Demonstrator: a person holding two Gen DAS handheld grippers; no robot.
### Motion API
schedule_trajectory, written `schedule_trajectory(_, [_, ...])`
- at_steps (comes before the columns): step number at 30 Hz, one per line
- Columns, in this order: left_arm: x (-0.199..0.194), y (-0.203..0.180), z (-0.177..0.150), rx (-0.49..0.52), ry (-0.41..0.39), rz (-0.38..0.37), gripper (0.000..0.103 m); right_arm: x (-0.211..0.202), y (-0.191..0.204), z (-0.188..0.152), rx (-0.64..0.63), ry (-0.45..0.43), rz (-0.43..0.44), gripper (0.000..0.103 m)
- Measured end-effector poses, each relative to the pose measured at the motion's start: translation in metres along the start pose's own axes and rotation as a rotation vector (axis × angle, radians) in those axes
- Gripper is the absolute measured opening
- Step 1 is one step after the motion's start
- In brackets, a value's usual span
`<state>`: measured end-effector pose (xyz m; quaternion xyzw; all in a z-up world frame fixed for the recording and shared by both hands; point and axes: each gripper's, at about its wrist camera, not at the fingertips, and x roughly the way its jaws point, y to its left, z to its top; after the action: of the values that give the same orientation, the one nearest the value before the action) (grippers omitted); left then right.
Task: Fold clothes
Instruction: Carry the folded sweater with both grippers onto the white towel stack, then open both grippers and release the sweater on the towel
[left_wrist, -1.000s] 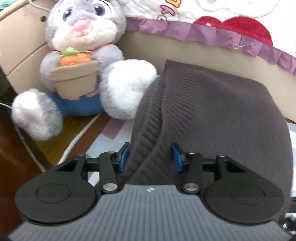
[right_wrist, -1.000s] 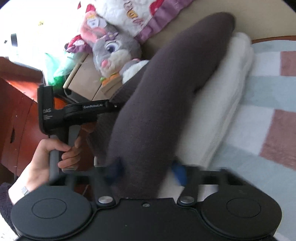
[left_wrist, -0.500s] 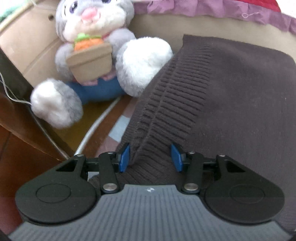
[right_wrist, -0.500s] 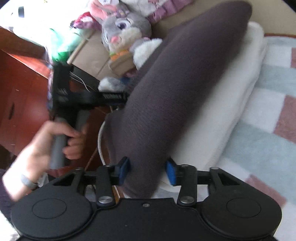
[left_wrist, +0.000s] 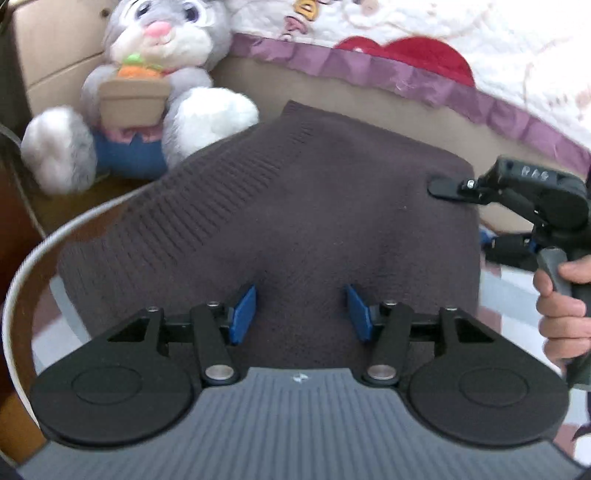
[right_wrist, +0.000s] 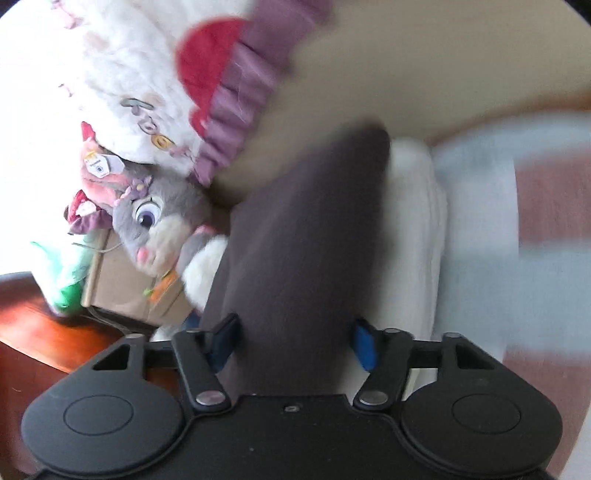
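Note:
A folded dark brown knit sweater (left_wrist: 325, 206) lies flat, its ribbed hem towards the left. My left gripper (left_wrist: 301, 312) hovers over its near edge with jaws opening; the blue pads (left_wrist: 243, 314) stand apart on the fabric without pinching it. At the sweater's right edge my right gripper (left_wrist: 461, 214) is held by a person's hand (left_wrist: 565, 295), one finger lying on top of the cloth. The blurred right wrist view shows the sweater (right_wrist: 303, 236) between the wide pads of the right gripper (right_wrist: 295, 343), whose jaws are closing. Beneath the sweater lies a white folded stack (right_wrist: 417, 229).
A grey plush rabbit (left_wrist: 147, 92) sits beyond the sweater's left corner, also seen as the rabbit (right_wrist: 155, 229) beside a cardboard box (right_wrist: 118, 288). A white quilt with a purple ruffle (left_wrist: 406, 81) runs behind. A checked blanket (right_wrist: 535, 206) covers the surface at right.
The left pads held the ribbed hem raised; now they stand wider and the sweater lies flat. The right gripper has come into the left view, and its own view has swung away from the left hand.

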<state>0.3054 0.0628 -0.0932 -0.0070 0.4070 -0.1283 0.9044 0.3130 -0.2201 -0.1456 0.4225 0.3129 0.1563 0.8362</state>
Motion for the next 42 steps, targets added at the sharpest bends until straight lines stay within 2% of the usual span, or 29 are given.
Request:
schedule_trajectory(1, [0.001, 0.002, 0.001, -0.022, 0.012, 0.001, 0.055, -0.004, 0.009, 0.002, -0.082, -0.016, -0.016, 0.030])
schedule_trajectory(3, [0.001, -0.004, 0.001, 0.007, 0.031, 0.017, 0.055, -0.011, 0.020, 0.002, -0.184, -0.074, -0.055, 0.029])
schedule_trajectory(6, [0.002, -0.016, -0.004, 0.047, 0.047, 0.061, 0.059, 0.004, 0.023, 0.009, -0.321, -0.075, -0.218, 0.033])
schedule_trajectory(10, [-0.001, -0.028, -0.012, 0.040, 0.059, 0.113, 0.060, -0.008, 0.014, 0.011, -0.297, -0.135, -0.342, 0.052])
schedule_trajectory(11, [-0.004, -0.030, -0.013, 0.042, 0.061, 0.126, 0.060, -0.013, 0.016, 0.011, -0.311, -0.156, -0.375, 0.052])
schedule_trajectory(14, [-0.021, -0.033, -0.022, 0.027, 0.049, 0.164, 0.065, -0.030, 0.026, 0.008, -0.405, -0.142, -0.406, 0.050])
schedule_trajectory(19, [-0.048, -0.039, -0.062, -0.128, 0.036, 0.153, 0.071, -0.073, 0.016, -0.013, -0.370, -0.127, -0.262, 0.051])
schedule_trajectory(23, [-0.060, -0.062, -0.083, -0.082, 0.034, 0.202, 0.071, -0.096, 0.017, -0.037, -0.463, -0.078, -0.197, 0.051])
schedule_trajectory(25, [-0.067, -0.072, -0.087, -0.065, 0.064, 0.214, 0.072, -0.107, 0.021, -0.048, -0.506, -0.056, -0.165, 0.051])
schedule_trajectory(27, [-0.081, -0.082, -0.089, -0.065, 0.081, 0.177, 0.072, -0.121, 0.023, -0.058, -0.534, -0.050, -0.147, 0.051])
schedule_trajectory(28, [-0.094, -0.088, -0.091, -0.061, 0.058, 0.127, 0.074, -0.127, 0.023, -0.062, -0.533, -0.049, -0.147, 0.051])
schedule_trajectory(29, [-0.107, -0.095, -0.094, -0.054, 0.035, 0.094, 0.083, -0.134, 0.023, -0.067, -0.527, -0.038, -0.149, 0.051])
schedule_trajectory(30, [-0.119, -0.104, -0.097, -0.043, 0.014, 0.092, 0.094, -0.140, 0.023, -0.071, -0.520, -0.026, -0.151, 0.051])
schedule_trajectory(31, [-0.130, -0.112, -0.100, -0.029, -0.001, 0.110, 0.098, -0.147, 0.023, -0.074, -0.520, -0.017, -0.155, 0.051])
schedule_trajectory(34, [-0.151, -0.134, -0.111, 0.014, -0.006, 0.158, 0.100, -0.171, 0.026, -0.083, -0.520, 0.002, -0.171, 0.051])
schedule_trajectory(35, [-0.155, -0.139, -0.115, 0.016, 0.010, 0.162, 0.103, -0.180, 0.027, -0.086, -0.524, 0.009, -0.172, 0.051])
schedule_trajectory(39, [-0.163, -0.155, -0.132, 0.008, 0.073, 0.161, 0.103, -0.216, 0.034, -0.097, -0.551, 0.034, -0.178, 0.052])
schedule_trajectory(42, [-0.169, -0.167, -0.145, 0.027, 0.093, 0.170, 0.103, -0.243, 0.043, -0.111, -0.578, 0.043, -0.191, 0.053])
